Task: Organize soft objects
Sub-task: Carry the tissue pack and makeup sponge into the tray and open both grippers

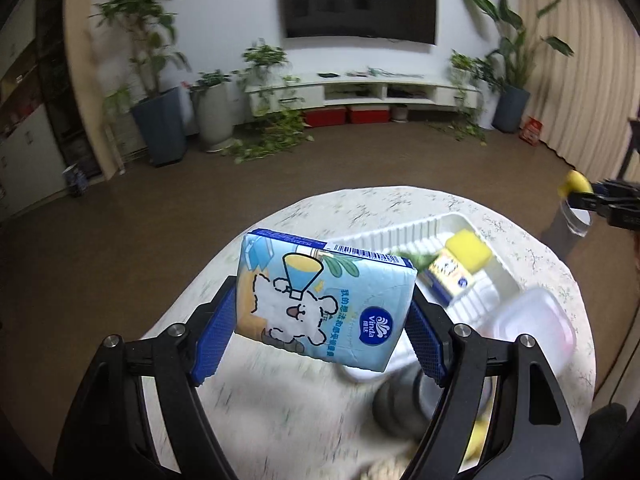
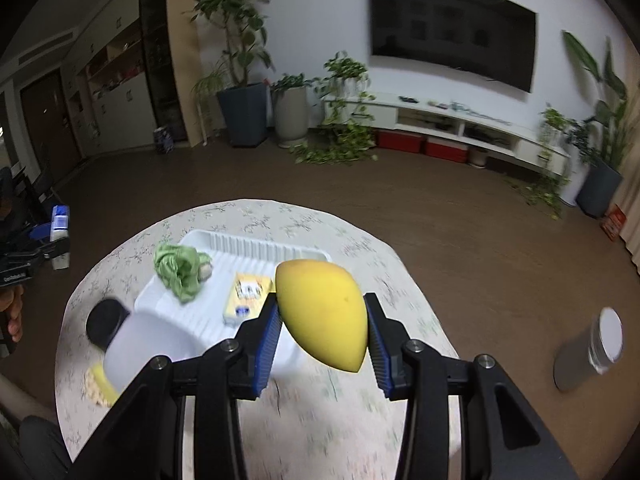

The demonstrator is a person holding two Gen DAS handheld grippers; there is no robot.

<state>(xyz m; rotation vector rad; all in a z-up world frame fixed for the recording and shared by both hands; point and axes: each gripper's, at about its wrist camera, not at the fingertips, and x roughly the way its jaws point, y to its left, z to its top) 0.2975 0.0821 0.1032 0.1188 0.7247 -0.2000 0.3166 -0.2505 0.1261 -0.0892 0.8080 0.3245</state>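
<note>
The left tool (image 1: 322, 310) pinches a blue tissue pack (image 1: 320, 300) across its short sides, held clear above the desk (image 1: 280, 400) and near the white tray (image 1: 404, 232); the pack appears light and compressible, so flat, broad contact on the side faces suits it better than a corner hold. The right tool (image 2: 323, 320) pinches a yellow egg-shaped sponge (image 2: 324, 312) at its wide middle, also above the desk; it looks very light, soft and springy, and its tapered ends would likely squirt free.

Wall television (image 2: 452, 28), potted plants (image 2: 240, 80)
</note>
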